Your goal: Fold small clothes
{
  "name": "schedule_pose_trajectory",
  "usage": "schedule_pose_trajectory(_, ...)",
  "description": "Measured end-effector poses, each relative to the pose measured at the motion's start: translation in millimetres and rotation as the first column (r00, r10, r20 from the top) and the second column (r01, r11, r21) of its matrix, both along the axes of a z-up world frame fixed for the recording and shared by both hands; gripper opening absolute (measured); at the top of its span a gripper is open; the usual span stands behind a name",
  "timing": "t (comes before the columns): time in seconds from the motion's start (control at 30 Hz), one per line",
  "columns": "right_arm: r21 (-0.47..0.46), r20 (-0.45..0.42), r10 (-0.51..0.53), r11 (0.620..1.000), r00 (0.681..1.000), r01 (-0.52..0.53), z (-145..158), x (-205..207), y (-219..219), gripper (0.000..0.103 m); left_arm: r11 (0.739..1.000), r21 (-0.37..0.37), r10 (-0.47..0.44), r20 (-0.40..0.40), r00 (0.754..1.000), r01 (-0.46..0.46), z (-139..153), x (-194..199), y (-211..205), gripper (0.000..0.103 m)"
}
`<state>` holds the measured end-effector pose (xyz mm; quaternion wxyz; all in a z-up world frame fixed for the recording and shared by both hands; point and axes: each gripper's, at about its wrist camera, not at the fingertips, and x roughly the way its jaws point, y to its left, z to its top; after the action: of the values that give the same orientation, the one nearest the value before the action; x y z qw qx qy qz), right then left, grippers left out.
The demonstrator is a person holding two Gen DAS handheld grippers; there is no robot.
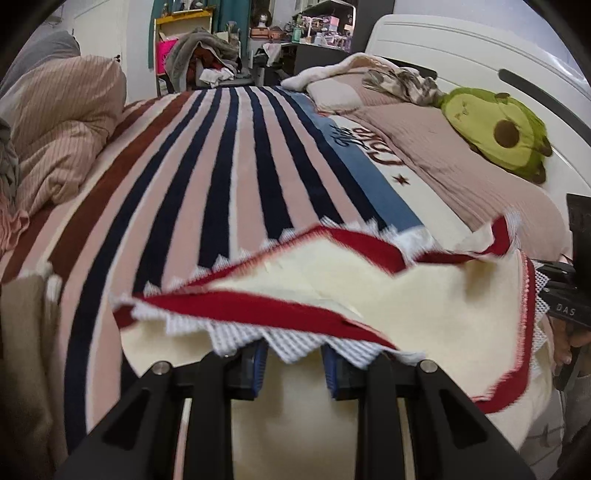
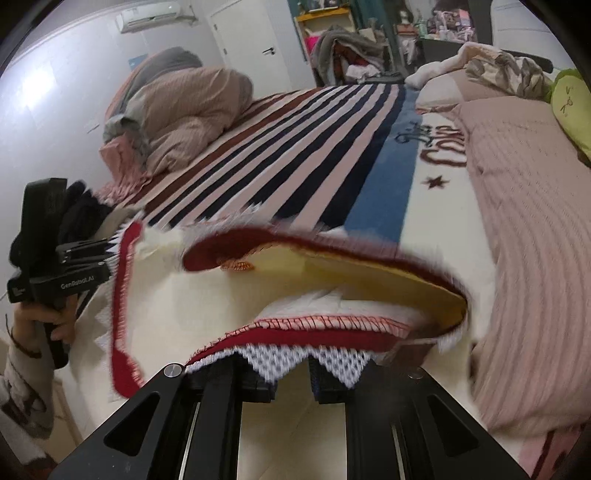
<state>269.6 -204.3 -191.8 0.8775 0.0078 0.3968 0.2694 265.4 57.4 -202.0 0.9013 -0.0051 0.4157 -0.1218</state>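
- Bedroom scene: bed covered by a striped blanket (image 1: 229,177), navy, pink and brown bands running away from the cameras, with a blue band and script lettering on its right part.
- Garment (image 1: 369,291): cream cloth with red binding and white zigzag mesh trim, held up over the blanket's near end, stretched between both grippers. Blurred in both views.
- Left gripper (image 1: 293,369): jaws nearly together, pinching the mesh trim at the garment's near edge; blue pads partly hidden under the cloth.
- Right gripper (image 2: 291,380): jaws closed on the mesh trim at the garment's other end; the pads are mostly covered by fabric.
- Right wrist view shows the left gripper at far left with a hand (image 2: 44,325) on its handle, in a patterned sleeve.
- The garment's red collar opening (image 2: 325,266) gapes towards the right camera, yellowish inside.
- Around: rumpled pink duvet (image 1: 62,129) at the blanket's left edge; pink quilt (image 1: 461,162) to the right, avocado plush (image 1: 498,129) on it against a white headboard (image 1: 480,48).
- Far end: clothes heap (image 1: 207,59), cluttered shelves, white door (image 2: 251,40), wall air conditioner (image 2: 155,16).
- Blanket ahead of the garment is bare.
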Motion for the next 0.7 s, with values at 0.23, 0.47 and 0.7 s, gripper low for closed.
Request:
schedule_pose_trajectory(0.23,-0.021,0.015,-0.078,0.997,0.997,0.078,-3,28,-17,0.008,0.998,0.036,0.046,0.022,0.999,-0.046,-2,42,9,0.022)
schedule_pose_trajectory(0.47,-0.072,0.035,-0.133,0.988,0.99,0.136,-7,41,-26,0.008,0.993,0.06,0.1,0.047,0.994,-0.102,0,64,19,0.022)
schedule_pose_trajectory(0.7,-0.092,0.048,-0.155,0.983,0.987,0.158,0,33,-29,0.01,0.992,0.04,0.12,0.067,0.99,-0.123,10,42,29,0.034)
